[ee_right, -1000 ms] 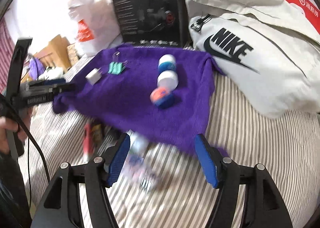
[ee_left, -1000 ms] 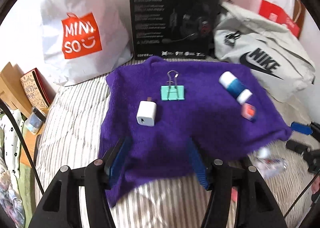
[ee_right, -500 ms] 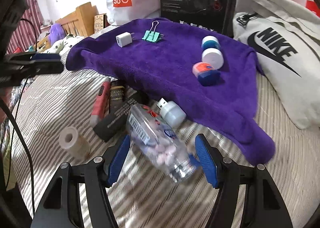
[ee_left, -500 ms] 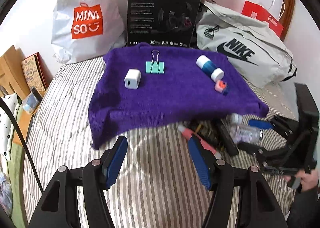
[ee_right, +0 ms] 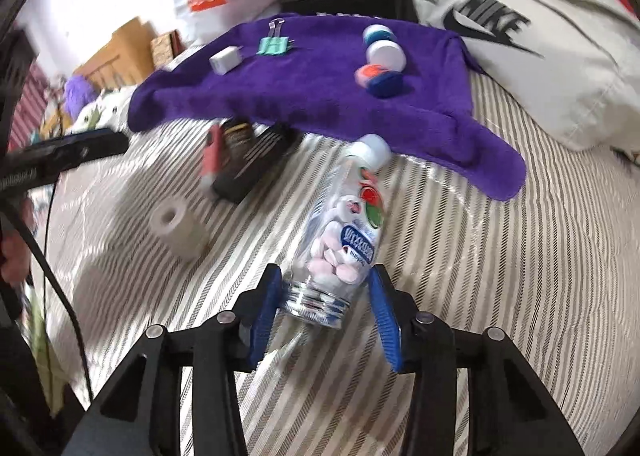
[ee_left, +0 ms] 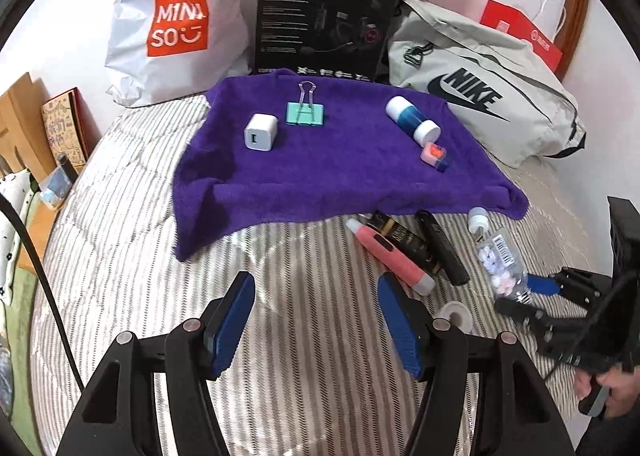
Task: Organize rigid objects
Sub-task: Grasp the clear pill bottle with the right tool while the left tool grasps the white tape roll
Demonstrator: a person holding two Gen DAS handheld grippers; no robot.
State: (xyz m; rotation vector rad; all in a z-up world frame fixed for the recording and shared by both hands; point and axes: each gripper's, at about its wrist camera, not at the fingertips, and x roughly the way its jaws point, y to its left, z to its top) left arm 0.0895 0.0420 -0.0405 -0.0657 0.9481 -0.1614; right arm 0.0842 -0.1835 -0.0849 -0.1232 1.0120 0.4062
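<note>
Right gripper (ee_right: 325, 296): fingers spread, straddling base of bottle (ee_right: 340, 240); contact not discernible. Bottle lies on striped bedding (ee_right: 460, 276), white cap pointing away toward towel (ee_right: 304, 95). Tape roll (ee_right: 176, 228) ahead-left of fingers. Left gripper (ee_left: 314, 320): spread, empty, over bedding; pink tube (ee_left: 390, 256) just ahead-right.

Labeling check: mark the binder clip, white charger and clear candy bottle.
binder clip (ee_left: 306, 114), left wrist view, teal body.
white charger (ee_left: 261, 132), left wrist view, front face.
clear candy bottle (ee_right: 340, 240), right wrist view, label area.
</note>
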